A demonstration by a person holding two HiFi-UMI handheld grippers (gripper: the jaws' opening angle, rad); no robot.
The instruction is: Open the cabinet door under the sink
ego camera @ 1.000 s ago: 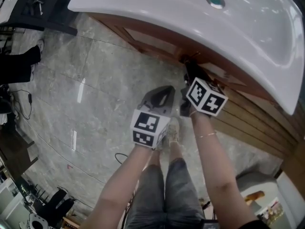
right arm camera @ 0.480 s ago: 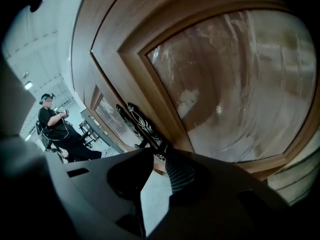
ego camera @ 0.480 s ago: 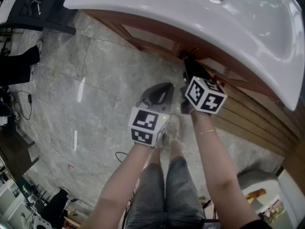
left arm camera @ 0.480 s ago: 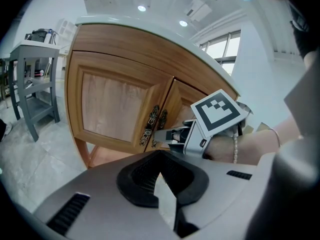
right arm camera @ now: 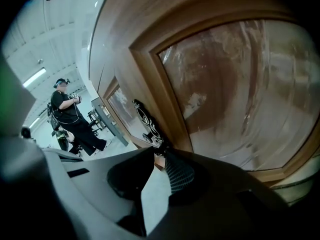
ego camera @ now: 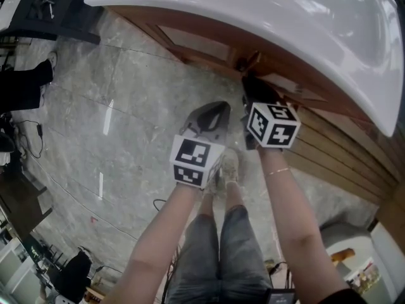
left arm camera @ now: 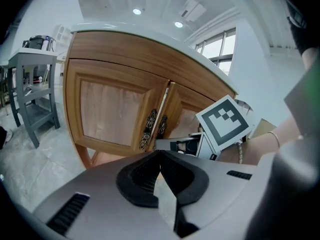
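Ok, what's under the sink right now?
Under the sink is a wooden cabinet with two panelled doors and dark ornate handles at the middle seam. Its inside cannot be seen: the doors hide it.

Left gripper [left arm camera: 160,153]: jaws together, empty, forearm extended. Right gripper [right arm camera: 159,154]: jaws just closing, clamped on door handle [right arm camera: 145,118].

— Where is there room to pass?
— Over the floor [ego camera: 126,119], left of the cabinet front: open tiles out towards the grey table [left arm camera: 37,59].
— And upward?
— The sink [ego camera: 329,49] overhangs the left door [left arm camera: 112,111] and the right door [right arm camera: 240,94], so its rim blocks the way.
— Lower down?
— The person's legs [ego camera: 221,246] and a shoe [ego camera: 229,170] stand just before the doors. A slatted wall [ego camera: 335,163] closes the right side.
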